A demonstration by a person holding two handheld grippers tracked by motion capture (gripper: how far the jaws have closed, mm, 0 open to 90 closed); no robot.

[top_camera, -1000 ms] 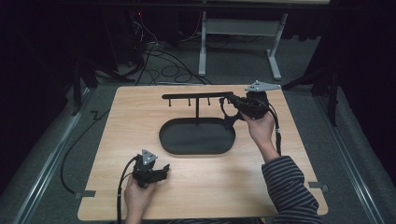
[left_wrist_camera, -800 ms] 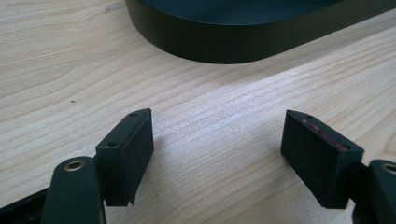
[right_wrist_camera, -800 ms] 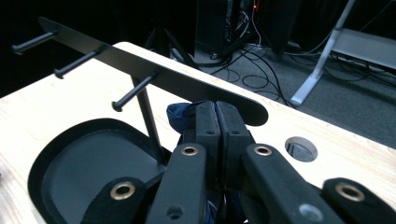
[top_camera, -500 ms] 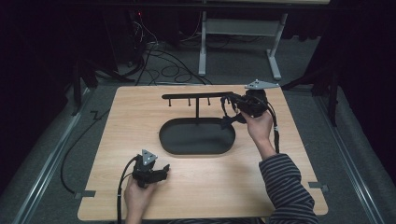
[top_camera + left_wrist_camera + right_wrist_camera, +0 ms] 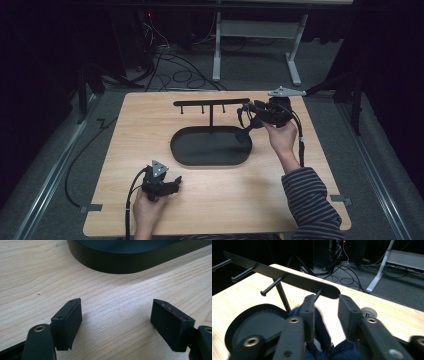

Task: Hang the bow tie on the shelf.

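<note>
Since the earlier frames, the right gripper (image 5: 248,116) has just been parting its fingers (image 5: 309,315), which were shut a second ago; the hand itself has hardly shifted, and the left gripper (image 5: 170,186) has kept its place. From the right gripper view, the two black fingers stand about half open, with a gap between the pads. A dark blue cloth thing (image 5: 322,326) hangs below the last peg (image 5: 318,294) at the near end of the black rack bar (image 5: 287,277), lying between and under the fingers; whether the left pad touches it cannot be told. From the high view, this blue thing (image 5: 245,133) hangs at about three o'clock of the black oval tray (image 5: 210,161), just over its right rim. The rack's post rises from the tray at twelve o'clock. The left gripper rests low on the counter (image 5: 125,150), at about seven o'clock from the tray, well apart from it. Its fingers (image 5: 67,323) stand wide open over bare wood, holding nothing, with the tray wall (image 5: 125,263) ahead at twelve o'clock.
</note>
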